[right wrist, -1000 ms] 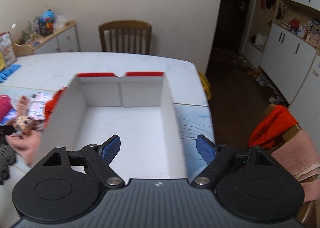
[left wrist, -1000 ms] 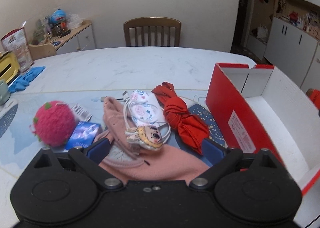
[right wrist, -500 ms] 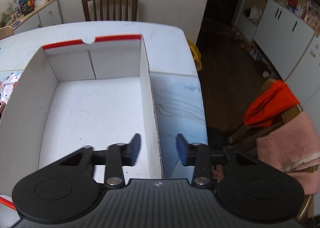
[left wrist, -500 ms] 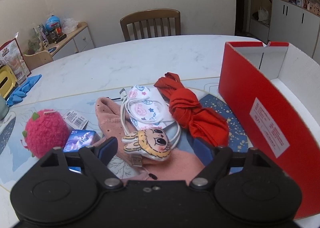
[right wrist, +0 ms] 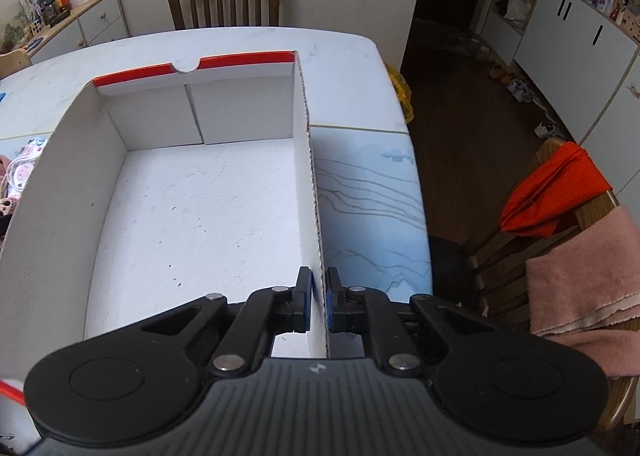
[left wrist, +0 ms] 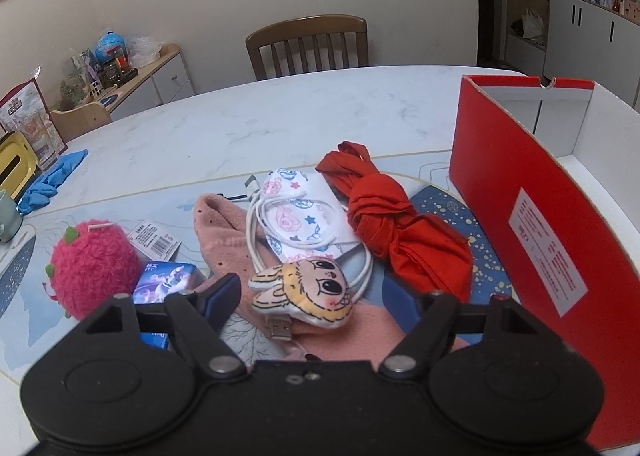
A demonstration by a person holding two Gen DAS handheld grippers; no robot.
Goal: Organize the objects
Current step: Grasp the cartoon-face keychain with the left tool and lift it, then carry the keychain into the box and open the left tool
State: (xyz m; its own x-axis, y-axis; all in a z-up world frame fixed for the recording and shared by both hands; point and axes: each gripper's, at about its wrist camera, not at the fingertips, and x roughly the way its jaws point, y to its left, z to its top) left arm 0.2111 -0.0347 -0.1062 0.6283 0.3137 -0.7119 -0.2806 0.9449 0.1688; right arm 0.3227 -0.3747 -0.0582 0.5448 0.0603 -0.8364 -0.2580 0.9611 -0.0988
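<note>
Here the right gripper (right wrist: 318,296) is clamped on the right-hand wall of the cardboard box (right wrist: 200,216), one pad inside and one outside, near the box's near corner; the box stands empty on the table (left wrist: 280,112) with its red outer side toward the pile of things. The left gripper (left wrist: 320,296) hangs over that pile with its jaws closing but wide apart, and between them lies the plush charm (left wrist: 304,290) on its white cable (left wrist: 256,224); the pads do not press on anything yet. The charm looks light and soft, and it rests on a pink cloth (left wrist: 224,232), so a pinch across its padded body seems the safest hold, though the looped cable and its plug will likely trail and could snag the printed mask (left wrist: 296,212) lying beneath. The knotted red cloth (left wrist: 396,224) just beside the box is limp and should be taken at the knot. The fuzzy pink ball (left wrist: 92,268) is squashy and light; the small blue box (left wrist: 168,280) next to it is stiff and would be gripped on its flat sides. The thin box wall may bend under a hard squeeze. A white label on the red side and a barcode tag by the ball carry print too small to read.
</note>
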